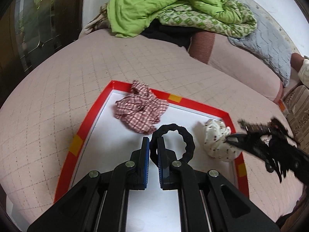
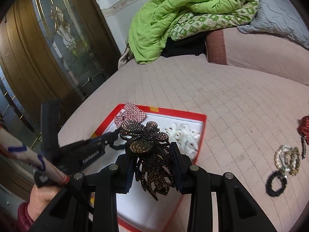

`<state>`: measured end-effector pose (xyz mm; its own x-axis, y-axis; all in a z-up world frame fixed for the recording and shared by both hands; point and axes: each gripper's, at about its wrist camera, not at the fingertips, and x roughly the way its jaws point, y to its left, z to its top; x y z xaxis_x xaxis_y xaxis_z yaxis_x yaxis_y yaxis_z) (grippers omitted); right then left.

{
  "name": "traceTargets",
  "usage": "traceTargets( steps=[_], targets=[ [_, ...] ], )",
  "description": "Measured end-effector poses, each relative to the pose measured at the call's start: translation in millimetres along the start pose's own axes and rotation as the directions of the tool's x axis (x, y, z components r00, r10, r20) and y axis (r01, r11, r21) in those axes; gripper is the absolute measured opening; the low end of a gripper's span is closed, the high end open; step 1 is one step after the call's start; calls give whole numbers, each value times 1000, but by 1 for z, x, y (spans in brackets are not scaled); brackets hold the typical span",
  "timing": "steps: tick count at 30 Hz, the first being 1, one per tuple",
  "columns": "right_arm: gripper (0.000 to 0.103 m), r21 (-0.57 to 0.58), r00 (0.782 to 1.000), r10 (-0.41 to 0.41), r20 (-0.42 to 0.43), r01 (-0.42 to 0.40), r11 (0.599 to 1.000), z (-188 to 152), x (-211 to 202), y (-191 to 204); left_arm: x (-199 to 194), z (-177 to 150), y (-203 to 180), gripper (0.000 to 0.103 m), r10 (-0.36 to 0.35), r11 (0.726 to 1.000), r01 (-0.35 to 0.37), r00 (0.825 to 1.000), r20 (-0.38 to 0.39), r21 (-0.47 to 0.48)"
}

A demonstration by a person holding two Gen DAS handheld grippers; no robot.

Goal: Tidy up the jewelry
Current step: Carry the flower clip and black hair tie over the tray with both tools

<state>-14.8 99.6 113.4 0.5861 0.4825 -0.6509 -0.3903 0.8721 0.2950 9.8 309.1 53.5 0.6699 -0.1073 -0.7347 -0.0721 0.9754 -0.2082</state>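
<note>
Left wrist: left gripper point(image 1: 153, 145) fingers pinching black hair tie point(image 1: 173, 141) above red-rimmed box point(image 1: 200, 103). Right wrist: right gripper point(image 2: 152, 164) fingers clamping rhinestone hair claw point(image 2: 148, 154) over same box. Mid-delivery, probably; next: lower, release inside.

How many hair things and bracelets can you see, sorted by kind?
Fabric scrunchies: 2, checked scrunchie and white scrunchie
Black hair ties: 2, held tie and loose tie
Rhinestone hair clip: 1
Bead bracelets: 2
Red item: 1
Total: 8
</note>
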Motion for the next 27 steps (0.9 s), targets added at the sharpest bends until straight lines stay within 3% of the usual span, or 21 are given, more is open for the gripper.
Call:
traceTargets(
  steps=[10, 27],
  targets=[
    [37, -38, 996, -82, -41, 80, 996, 24, 56, 24, 6, -1, 30, 8, 40, 997, -42, 999, -31, -65],
    [37, -63, 978, -181, -101, 175, 983, 28, 118, 19, 16, 2, 38, 8, 53, 993, -58, 998, -46, -101]
  ],
)
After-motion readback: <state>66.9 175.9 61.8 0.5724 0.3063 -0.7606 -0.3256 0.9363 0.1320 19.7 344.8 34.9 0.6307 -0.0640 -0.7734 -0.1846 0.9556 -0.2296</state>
